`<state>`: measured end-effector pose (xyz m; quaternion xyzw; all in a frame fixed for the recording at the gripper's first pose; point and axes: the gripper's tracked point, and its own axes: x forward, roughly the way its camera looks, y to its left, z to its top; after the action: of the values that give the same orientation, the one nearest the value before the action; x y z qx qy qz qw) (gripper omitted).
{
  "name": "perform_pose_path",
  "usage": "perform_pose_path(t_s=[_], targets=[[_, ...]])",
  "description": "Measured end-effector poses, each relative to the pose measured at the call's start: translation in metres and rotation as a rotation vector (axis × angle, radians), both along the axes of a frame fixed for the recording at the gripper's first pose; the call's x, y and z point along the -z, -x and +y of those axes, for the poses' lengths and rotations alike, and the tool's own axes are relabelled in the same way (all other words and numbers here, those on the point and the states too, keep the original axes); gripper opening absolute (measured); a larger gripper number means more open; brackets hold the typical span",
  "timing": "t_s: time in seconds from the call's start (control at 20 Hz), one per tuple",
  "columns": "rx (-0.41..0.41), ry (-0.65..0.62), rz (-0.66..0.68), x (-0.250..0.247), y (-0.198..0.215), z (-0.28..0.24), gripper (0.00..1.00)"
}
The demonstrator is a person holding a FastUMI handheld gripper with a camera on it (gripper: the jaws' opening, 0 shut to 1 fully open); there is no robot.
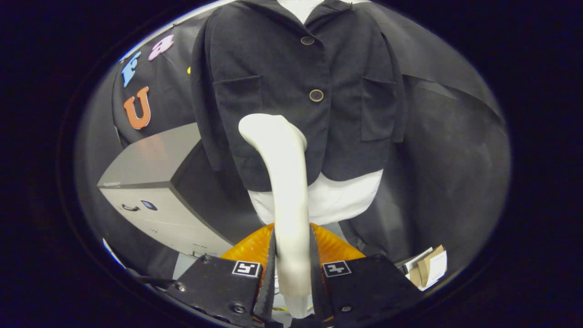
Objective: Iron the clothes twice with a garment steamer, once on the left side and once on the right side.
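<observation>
a hand-held gripper [294,278] stands clenched on the cream handle of a garment steamer [284,182], both black fingers [268,273] pressing its sides low down near their tips. the steamer rises straight up from between the fingers, then bends at the top, where its rounded head meets the front of a dark jacket [296,91]. the head lies on the jacket's lower middle, just below the lower of 2 brown buttons [316,95] and beside the patch pocket [237,105] that sits toward the booth's lettered wall. whether the head truly touches the cloth or hovers just off it cannot be told. the jacket hangs buttoned on a white dress form [328,200], whose pale base shows under the hem and whose neck shows at the open collar. a 2nd patch pocket [380,109] sits on the jacket's other front panel. an orange ribbed object [334,248] lies just ahead of the fingers, behind the steamer's handle. a grey metal cabinet [150,182] with a small dark handle stands beside the dress form, well apart from the steamer. some cardboard and white paper [428,269] lie low on the opposite side, near the black drape.
</observation>
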<state>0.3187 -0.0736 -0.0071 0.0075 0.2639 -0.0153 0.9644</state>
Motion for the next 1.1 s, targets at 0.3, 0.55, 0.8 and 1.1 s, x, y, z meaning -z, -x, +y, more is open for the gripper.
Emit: perform_pose_path(t_s=[0.3, 0.55, 0.8, 1.1], targets=[[-0.003, -0.004, 0.027, 0.011, 0.003, 0.000, 0.37], [-0.007, -0.047, 0.010, 0.003, 0.020, -0.005, 0.37], [0.019, -0.110, -0.048, -0.020, 0.047, -0.034, 0.37], [0.082, -0.171, -0.159, -0.076, 0.067, -0.087, 0.37]])
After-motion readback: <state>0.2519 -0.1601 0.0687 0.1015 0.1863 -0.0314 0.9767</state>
